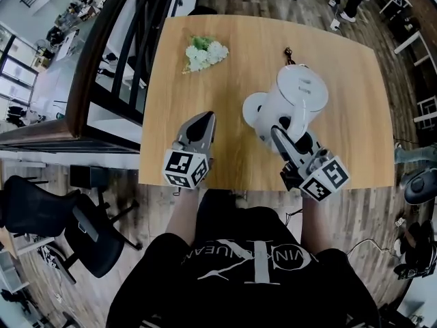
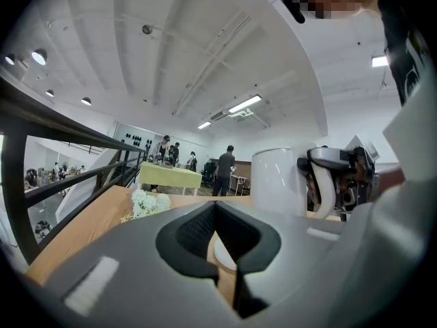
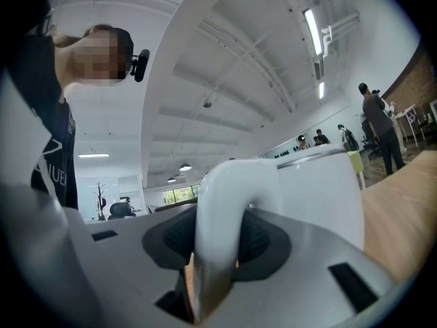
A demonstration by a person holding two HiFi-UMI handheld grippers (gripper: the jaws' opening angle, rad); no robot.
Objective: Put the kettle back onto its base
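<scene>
The white kettle (image 1: 295,101) hangs over the right half of the wooden table (image 1: 171,115), leaning slightly. My right gripper (image 1: 278,134) is shut on its handle (image 3: 222,203), which fills the space between the pads; the kettle body (image 3: 321,190) stands just beyond. The round white base (image 1: 253,108) lies on the table, peeping out at the kettle's left side and partly hidden by it. My left gripper (image 1: 204,119) hovers left of the base, shut with nothing in it. In the left gripper view the kettle (image 2: 276,180) stands to the right, beyond the closed jaws.
A bunch of white flowers (image 1: 205,52) lies near the table's far left edge and a small dark object (image 1: 289,51) at the far middle. A dark railing (image 1: 102,53) runs along the table's left. An office chair (image 1: 48,217) stands at lower left. People stand in the distance.
</scene>
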